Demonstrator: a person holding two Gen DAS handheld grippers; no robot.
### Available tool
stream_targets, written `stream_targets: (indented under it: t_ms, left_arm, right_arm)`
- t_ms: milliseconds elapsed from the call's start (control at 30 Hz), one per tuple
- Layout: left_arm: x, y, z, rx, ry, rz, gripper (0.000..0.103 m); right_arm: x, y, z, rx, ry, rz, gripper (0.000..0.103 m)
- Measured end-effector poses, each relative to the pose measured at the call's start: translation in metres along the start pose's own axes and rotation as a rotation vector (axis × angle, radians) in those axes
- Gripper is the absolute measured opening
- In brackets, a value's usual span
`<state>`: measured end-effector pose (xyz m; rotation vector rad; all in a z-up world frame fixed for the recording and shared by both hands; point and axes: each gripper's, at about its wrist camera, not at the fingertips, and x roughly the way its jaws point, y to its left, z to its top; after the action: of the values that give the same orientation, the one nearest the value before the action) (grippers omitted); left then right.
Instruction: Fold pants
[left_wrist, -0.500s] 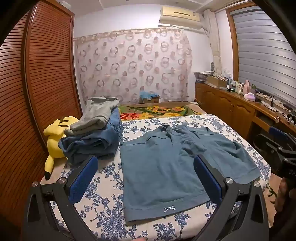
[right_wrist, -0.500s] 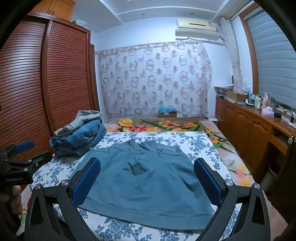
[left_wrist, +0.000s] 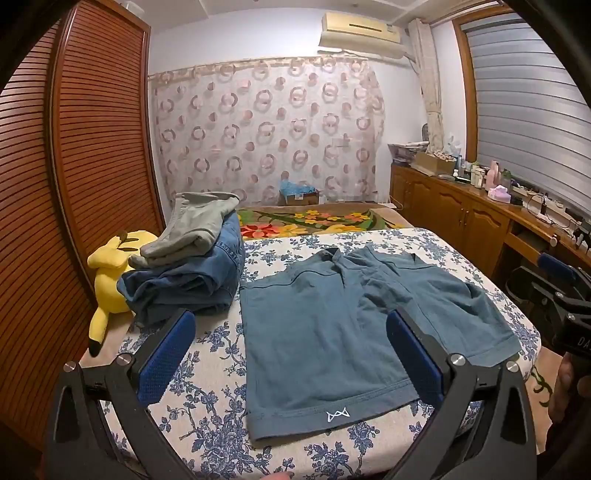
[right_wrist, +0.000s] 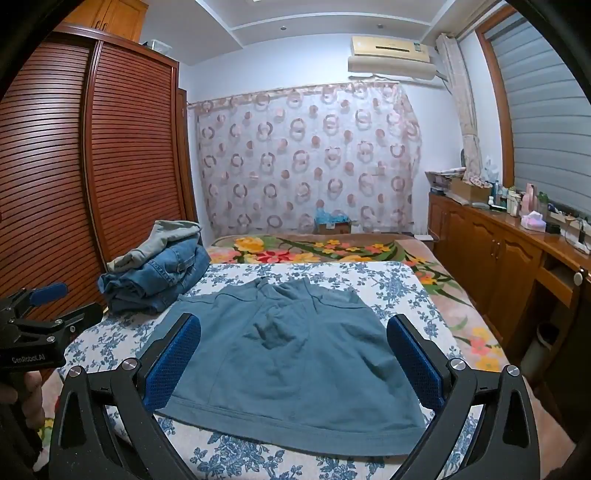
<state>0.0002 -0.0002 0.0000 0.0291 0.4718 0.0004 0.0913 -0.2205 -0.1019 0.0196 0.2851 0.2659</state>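
Teal-blue shorts (left_wrist: 332, 332) lie spread flat on the blue-flowered bed cover (left_wrist: 207, 398), legs toward me, waistband at the far side. They also show in the right wrist view (right_wrist: 291, 354). My left gripper (left_wrist: 291, 358) is open and empty, held above the near left leg hem with its white logo. My right gripper (right_wrist: 293, 365) is open and empty above the near edge of the right leg. Each gripper shows at the edge of the other's view: the right (left_wrist: 554, 295), the left (right_wrist: 37, 325).
A pile of folded jeans with a grey garment on top (left_wrist: 192, 266) lies on the bed's left side, next to a yellow plush toy (left_wrist: 110, 273). A wooden wardrobe (left_wrist: 74, 184) stands at the left, a cluttered wooden sideboard (left_wrist: 480, 206) at the right.
Both grippers have shifted only slightly. The shorts have not moved.
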Motion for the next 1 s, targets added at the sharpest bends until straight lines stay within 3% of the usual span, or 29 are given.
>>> stream_targets:
  t_ms: [1000]
  left_arm:
    - [-0.0001,-0.0001,-0.0001,0.001,-0.006,-0.001,0.103]
  right_arm:
    - [-0.0006,0.002,-0.0007,0.003,-0.007,-0.005,0.101]
